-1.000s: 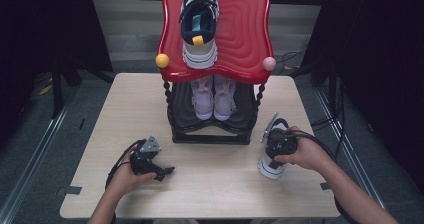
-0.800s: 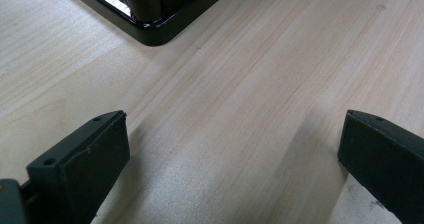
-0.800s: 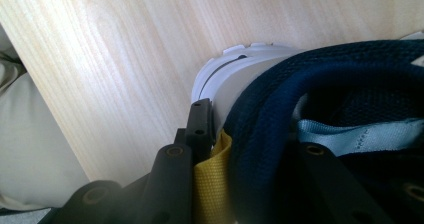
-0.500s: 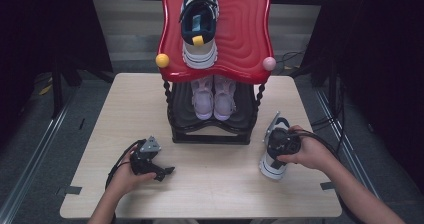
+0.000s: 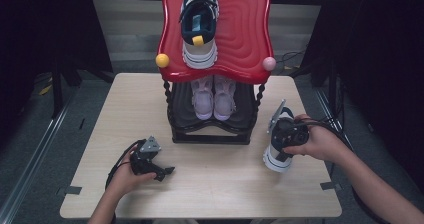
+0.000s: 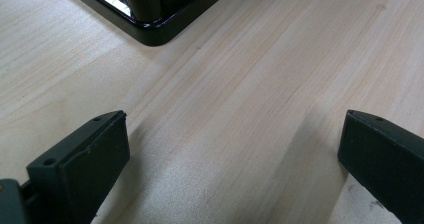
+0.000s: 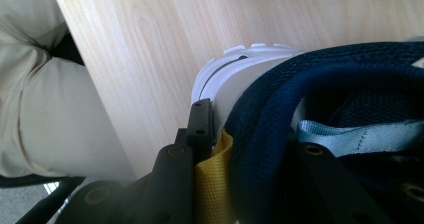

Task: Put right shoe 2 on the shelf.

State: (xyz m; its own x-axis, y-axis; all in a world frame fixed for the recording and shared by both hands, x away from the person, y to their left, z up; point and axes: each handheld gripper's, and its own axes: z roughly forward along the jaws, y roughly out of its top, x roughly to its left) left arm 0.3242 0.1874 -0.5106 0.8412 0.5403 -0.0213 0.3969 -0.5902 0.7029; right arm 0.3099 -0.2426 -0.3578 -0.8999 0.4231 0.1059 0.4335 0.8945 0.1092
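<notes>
- A two-tier rack [image 5: 215,134] stands at the middle back of the table [image 5: 210,194]; its black base corner [image 6: 150,29] shows in the left gripper view.
- The red top shelf [image 5: 245,34] carries one navy-and-white sneaker [image 5: 199,24], toe away from the person, with a yellow heel tab facing the camera.
- A yellow ball [image 5: 162,60] sits at the shelf's front left corner, and a pink ball [image 5: 269,63] at its front right.
- The black lower shelf [image 5: 247,109] holds a pale pair [image 5: 213,96] side by side, tucked under the red shelf.
- The left gripper [image 5: 162,170] rests low on the table, left of the rack and well apart from it, in the person's left hand [image 5: 125,176].
- Its jaws stand wide apart in the left gripper view, with bare wood between them; they hold nothing.
- The shoe [image 5: 279,141], a match for the one on top, stands on the table just right of the rack's front corner, apart from it.
- The right gripper [image 5: 285,134] is clamped on that shoe's heel collar, held by the right hand [image 5: 320,144].
- In the right gripper view one jaw lies outside against the yellow tab [image 7: 212,184], the other inside the navy collar [image 7: 270,134].
- The white sole [image 7: 235,64] sits on the wood near the table's front edge.
</notes>
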